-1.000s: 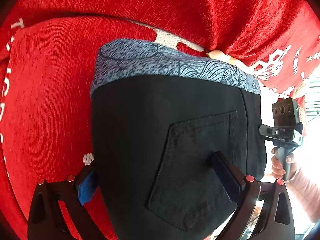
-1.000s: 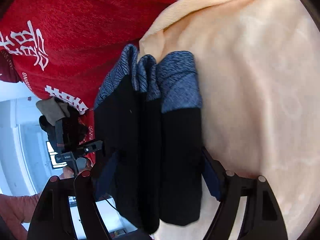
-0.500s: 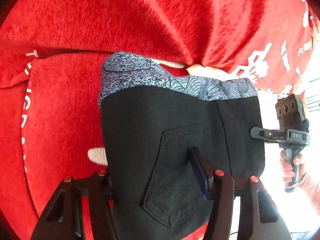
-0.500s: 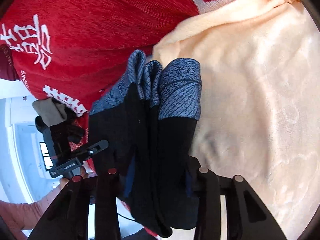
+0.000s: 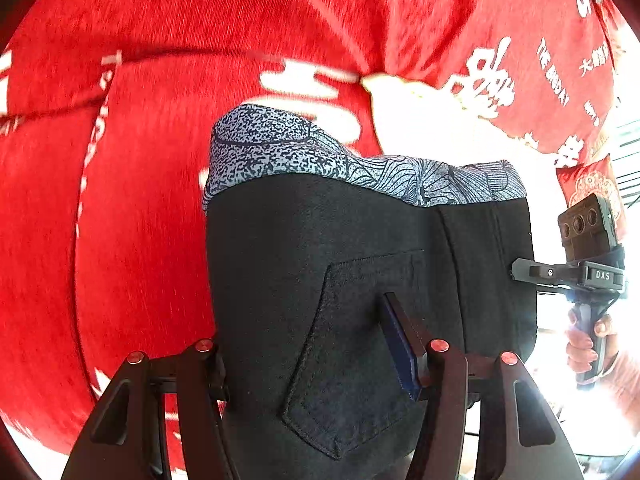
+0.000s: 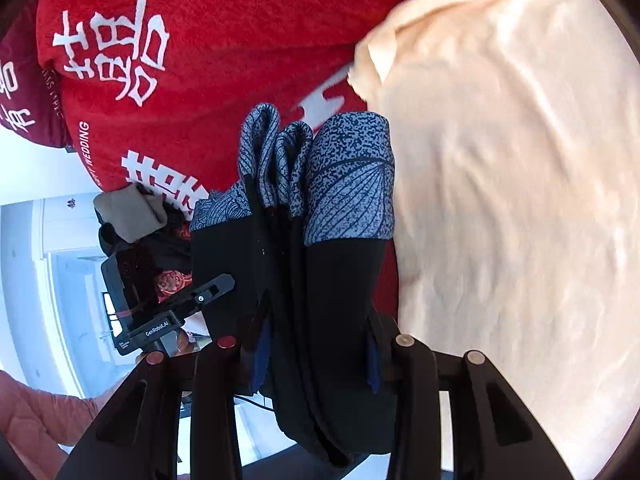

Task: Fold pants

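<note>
Red cover (image 5: pixel 132 208): fills the left of your left wrist view; white characters printed on it; it lies under everything else.
Left gripper (image 5: pixel 316 364): your jaws are clamped on the pants, one finger hidden behind the cloth, the other, blue-padded (image 5: pixel 400 344), pressed on the back pocket (image 5: pixel 352 344).
Pants (image 5: pixel 320 248): black, folded into a thick bundle, held up off the cover between your two grippers; grey patterned waistband (image 5: pixel 304 152) farthest from the camera.
Right gripper (image 6: pixel 316 360): your jaws are closed on the stacked layers at the bundle's other edge; seen in the right wrist view, the folds stand side by side.
Cream cloth (image 6: pixel 512 200): right of the pants, spread over the cover (image 6: pixel 224 52).
</note>
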A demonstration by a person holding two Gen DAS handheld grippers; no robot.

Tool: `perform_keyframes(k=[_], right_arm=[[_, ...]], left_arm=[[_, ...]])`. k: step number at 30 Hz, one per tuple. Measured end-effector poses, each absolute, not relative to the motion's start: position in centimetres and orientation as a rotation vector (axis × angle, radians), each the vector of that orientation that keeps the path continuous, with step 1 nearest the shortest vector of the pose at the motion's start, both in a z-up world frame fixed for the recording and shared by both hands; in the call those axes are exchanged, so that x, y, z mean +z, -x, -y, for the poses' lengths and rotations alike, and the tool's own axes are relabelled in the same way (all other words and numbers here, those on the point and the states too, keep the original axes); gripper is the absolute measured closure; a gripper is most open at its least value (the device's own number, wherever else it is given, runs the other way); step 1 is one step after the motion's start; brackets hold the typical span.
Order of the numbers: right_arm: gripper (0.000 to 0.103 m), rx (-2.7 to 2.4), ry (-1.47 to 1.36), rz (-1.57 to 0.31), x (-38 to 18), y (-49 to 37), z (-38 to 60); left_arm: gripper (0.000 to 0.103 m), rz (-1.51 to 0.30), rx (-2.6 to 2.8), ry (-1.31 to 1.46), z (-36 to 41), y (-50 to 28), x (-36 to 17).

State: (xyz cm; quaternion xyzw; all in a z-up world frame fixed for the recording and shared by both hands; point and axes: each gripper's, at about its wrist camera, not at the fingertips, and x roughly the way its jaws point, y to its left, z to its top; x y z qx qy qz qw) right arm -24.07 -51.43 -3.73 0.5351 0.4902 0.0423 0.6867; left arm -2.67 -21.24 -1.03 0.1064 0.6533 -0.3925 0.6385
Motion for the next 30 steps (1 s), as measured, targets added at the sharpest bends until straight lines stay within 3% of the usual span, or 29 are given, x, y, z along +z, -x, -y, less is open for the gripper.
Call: perform_keyframes(k=[3, 6, 10, 19, 27, 30], right_arm=[[0.062, 0.077, -1.223, -1.119, -5.0, 26.0, 50.2], [0.062, 0.054, -1.202, -1.182, -7.1, 26.5, 48.9], [0.058, 0.017, -1.184, -1.196, -8.5, 27.0, 48.7], [0.044, -0.179, -1.085, -1.295, -6.1, 26.1, 46.8], [0.023, -0.323, -0.979, -1.338, -1.4, 26.0, 44.0], [0.023, -0.359, -0.951, -1.347, 0.6, 25.8, 42.6]], left_arm=[[0.042, -1.515, -0.862, -0.282, 20.5, 3.7, -3.5], [0.027, -1.503, -0.826, -0.266, 19.6, 3.5, -4.5], [0.022, -1.490, -0.798, -0.326, 19.6, 3.4, -4.2], [0.021, -1.419, -0.710, -0.442, 19.2, 4.3, -1.0], [0.021, -1.375, -0.710, -0.516, 19.1, 6.2, 4.0], [0.021, -1.377, -0.722, -0.508, 18.7, 6.4, 5.8]])
